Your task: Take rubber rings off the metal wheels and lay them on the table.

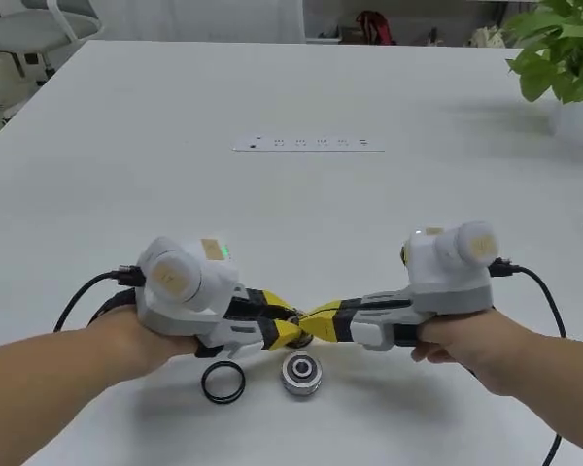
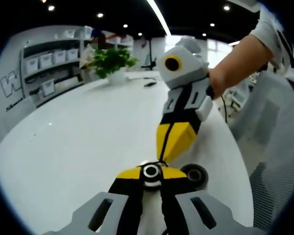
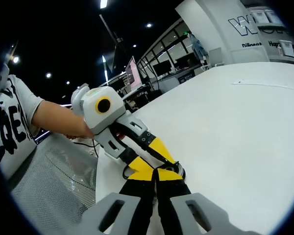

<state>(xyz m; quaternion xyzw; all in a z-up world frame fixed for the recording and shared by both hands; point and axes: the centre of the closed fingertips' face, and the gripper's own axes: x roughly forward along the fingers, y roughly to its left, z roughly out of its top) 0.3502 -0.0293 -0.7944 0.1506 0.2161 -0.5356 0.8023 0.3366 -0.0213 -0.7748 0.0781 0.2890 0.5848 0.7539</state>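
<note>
The left gripper (image 1: 288, 331) is clamped on a small silver metal wheel (image 2: 151, 171), round with a dark hub and held between its yellow-tipped jaws just above the smooth white tabletop (image 1: 291, 214). The right gripper (image 1: 318, 324) meets it tip to tip, its jaws drawn together on a thin black rubber ring (image 3: 180, 170) that loops out at the wheel's edge. On the tabletop just below the grippers lies a loose black rubber ring (image 1: 222, 381), flat and circular. Just beside it sits a second metal wheel (image 1: 301, 374), shiny with a dark centre. Well apart, towards the far side, lie a flat white power strip (image 1: 306, 145) and a green leafy plant (image 1: 559, 49).
</note>
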